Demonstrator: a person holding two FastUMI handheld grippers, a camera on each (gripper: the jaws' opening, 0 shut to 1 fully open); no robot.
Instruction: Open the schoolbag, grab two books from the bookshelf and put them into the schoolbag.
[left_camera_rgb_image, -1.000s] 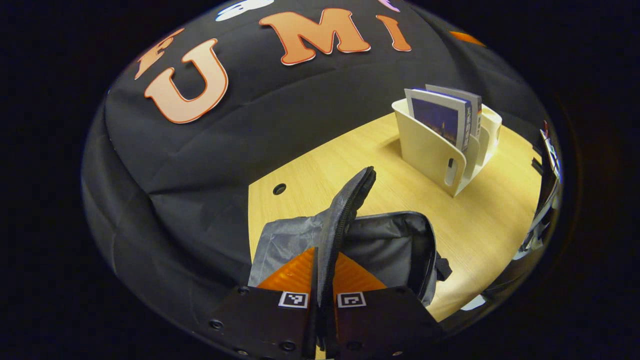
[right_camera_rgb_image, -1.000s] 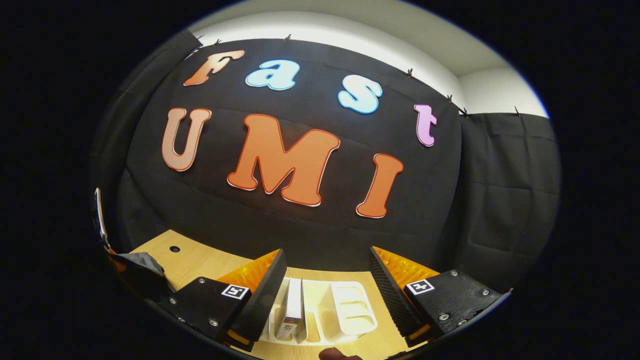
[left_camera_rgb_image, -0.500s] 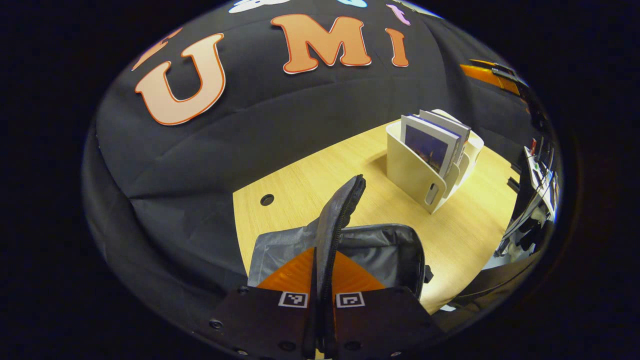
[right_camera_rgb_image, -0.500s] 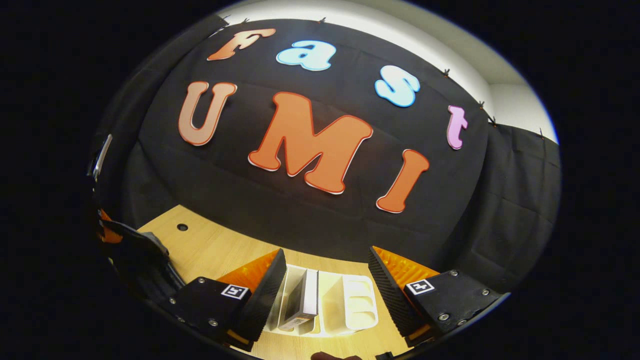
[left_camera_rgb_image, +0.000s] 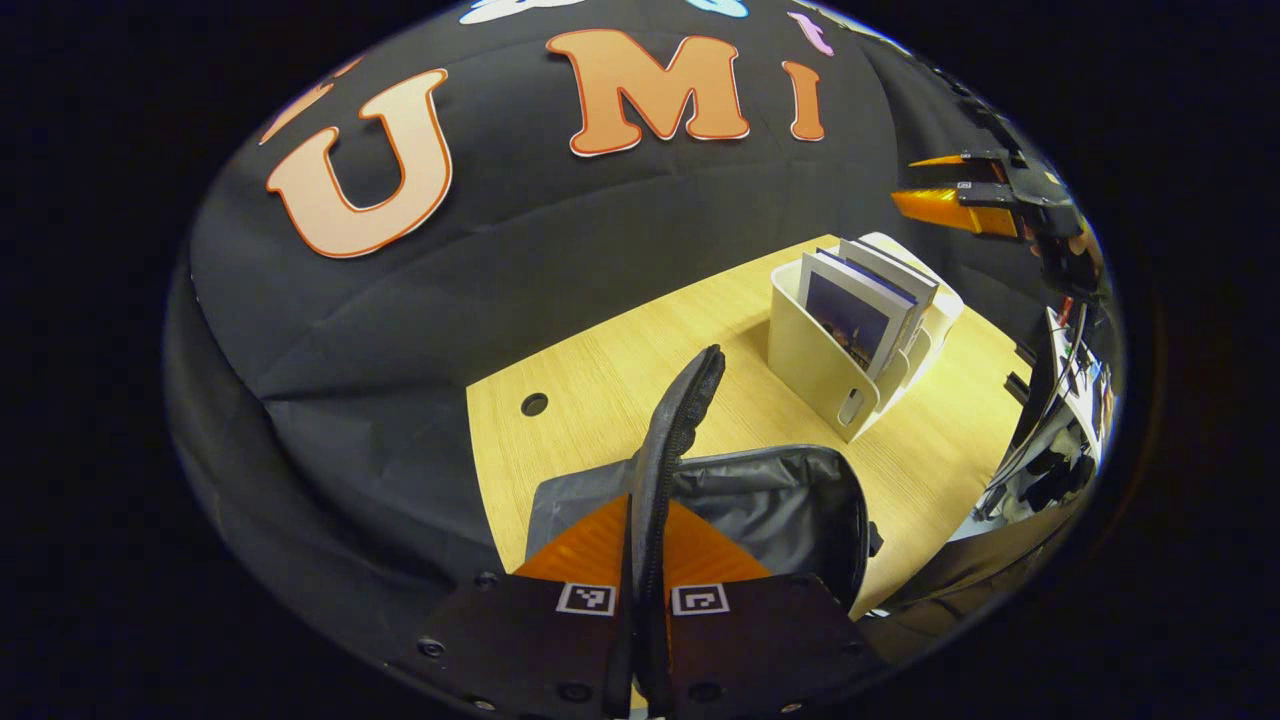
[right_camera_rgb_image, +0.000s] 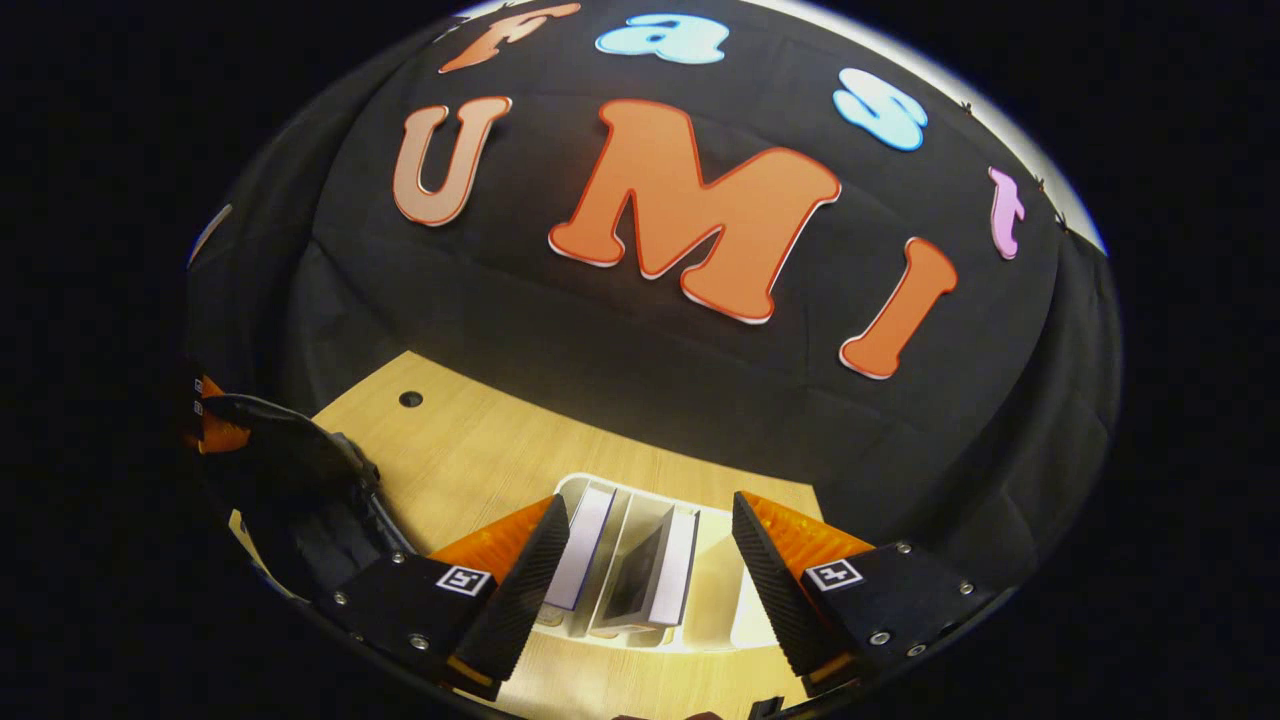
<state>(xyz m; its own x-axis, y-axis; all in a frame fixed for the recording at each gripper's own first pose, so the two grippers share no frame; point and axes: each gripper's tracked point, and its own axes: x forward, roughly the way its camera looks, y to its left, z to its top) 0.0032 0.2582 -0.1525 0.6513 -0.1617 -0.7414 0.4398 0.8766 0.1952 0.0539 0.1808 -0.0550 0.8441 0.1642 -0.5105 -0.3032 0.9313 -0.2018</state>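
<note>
- Left tool (left_camera_rgb_image: 645, 590): fingers pressed together on the raised flap (left_camera_rgb_image: 672, 440) of the schoolbag (left_camera_rgb_image: 770, 505), holding it upright; grip unchanged from a second ago.
- Schoolbag sits open on the counter (left_camera_rgb_image: 600, 370) at its near edge, grey lining exposed to the right of the flap. It now sits slightly lower and more centred in the left gripper view than before.
- Right tool (right_camera_rgb_image: 640, 570): jaws spread wide, nothing between them, hovering above the bookshelf (right_camera_rgb_image: 720, 610).
- Since the earlier frame the right tool has come forward over the bookshelf; two books (right_camera_rgb_image: 665, 575) now stand visible between its fingers, upright in the dividers, untouched.
- In the left gripper view the right tool (left_camera_rgb_image: 955, 195) has entered at upper right, above the white bookshelf (left_camera_rgb_image: 810, 355), well apart from the schoolbag.
</note>
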